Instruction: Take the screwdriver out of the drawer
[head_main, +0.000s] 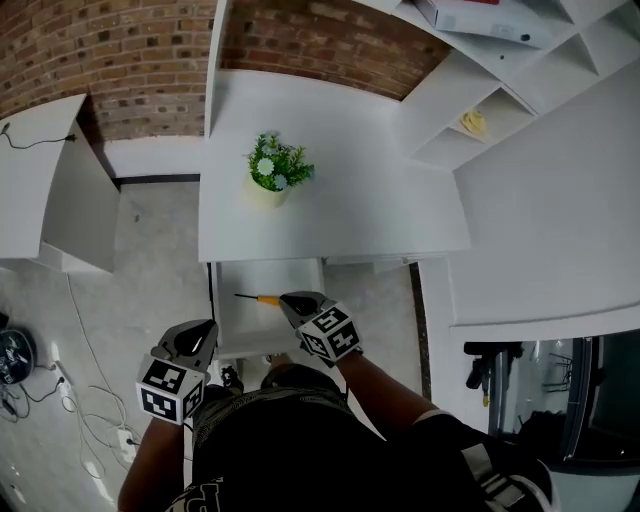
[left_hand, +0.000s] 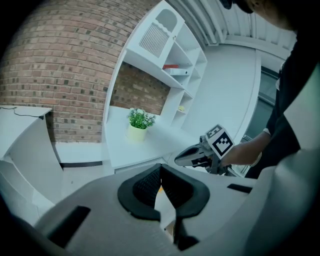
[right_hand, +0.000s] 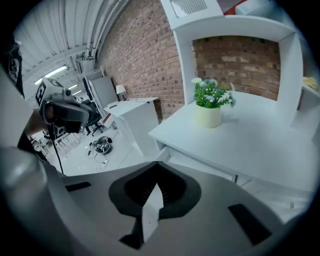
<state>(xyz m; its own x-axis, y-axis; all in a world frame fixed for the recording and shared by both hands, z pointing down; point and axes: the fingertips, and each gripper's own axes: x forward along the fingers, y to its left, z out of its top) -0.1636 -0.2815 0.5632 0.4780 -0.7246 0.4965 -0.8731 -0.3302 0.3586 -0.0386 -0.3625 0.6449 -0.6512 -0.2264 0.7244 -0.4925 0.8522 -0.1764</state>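
The screwdriver (head_main: 258, 298), a thin dark shaft with an orange handle, lies inside the open white drawer (head_main: 270, 328) under the desk. My right gripper (head_main: 292, 299) hovers over the drawer, its tip just right of the handle. In the right gripper view its jaws (right_hand: 156, 165) meet at the tips, shut with nothing between them. My left gripper (head_main: 203, 328) hangs left of the drawer, also shut and empty (left_hand: 160, 167). From the left gripper view I see the right gripper (left_hand: 181, 160) ahead, and a sliver of orange shows through the gap below the shut jaws.
A potted plant (head_main: 278, 168) stands on the white desk (head_main: 340, 215) above the drawer. White shelves (head_main: 500, 80) rise at the right, against a brick wall. A second white desk (head_main: 40, 190) is at the left. Cables (head_main: 90, 420) lie on the floor.
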